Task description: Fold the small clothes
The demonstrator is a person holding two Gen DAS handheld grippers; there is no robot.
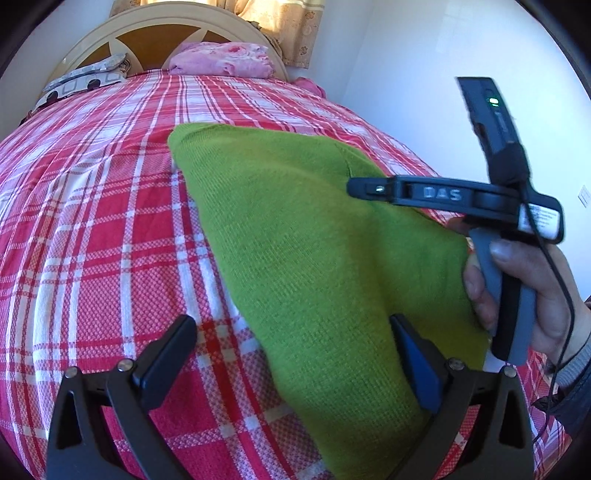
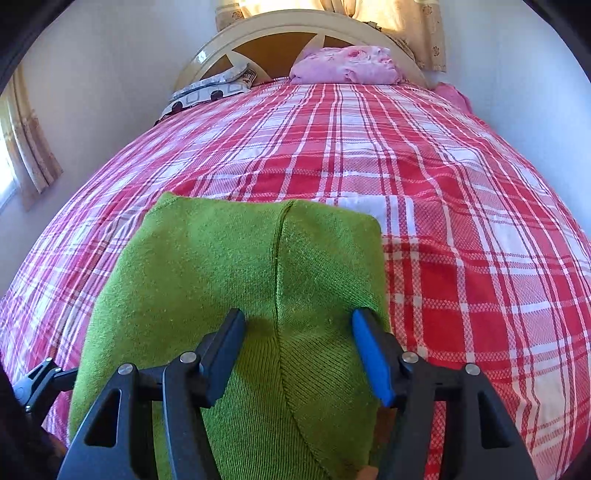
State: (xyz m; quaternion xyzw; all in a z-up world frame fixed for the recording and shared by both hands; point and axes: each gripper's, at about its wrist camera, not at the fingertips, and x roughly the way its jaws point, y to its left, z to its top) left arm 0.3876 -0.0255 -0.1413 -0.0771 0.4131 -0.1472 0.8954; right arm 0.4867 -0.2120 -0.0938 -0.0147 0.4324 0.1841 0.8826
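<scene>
Both sets of jaws are spread apart and gripping nothing. The left gripper (image 1: 295, 354) is wide open, one black finger over the checked cover and its blue-padded finger above the near edge of the green knitted garment (image 1: 314, 258). The right gripper (image 2: 298, 350) is parted about halfway, hanging over the same green knit with fabric showing between its fingers, though the pads aren't pinching it. The garment lies folded flat on the near part of the red and white plaid bedspread (image 2: 461, 221), a seam running down its middle. A hand (image 1: 532, 295) grasps the right gripper's handle at the right. Far off, a pink floral pillow (image 2: 347, 64) leans against the cream wooden headboard (image 2: 258, 29), with a grey patterned pillow (image 2: 210, 88) to its left.
</scene>
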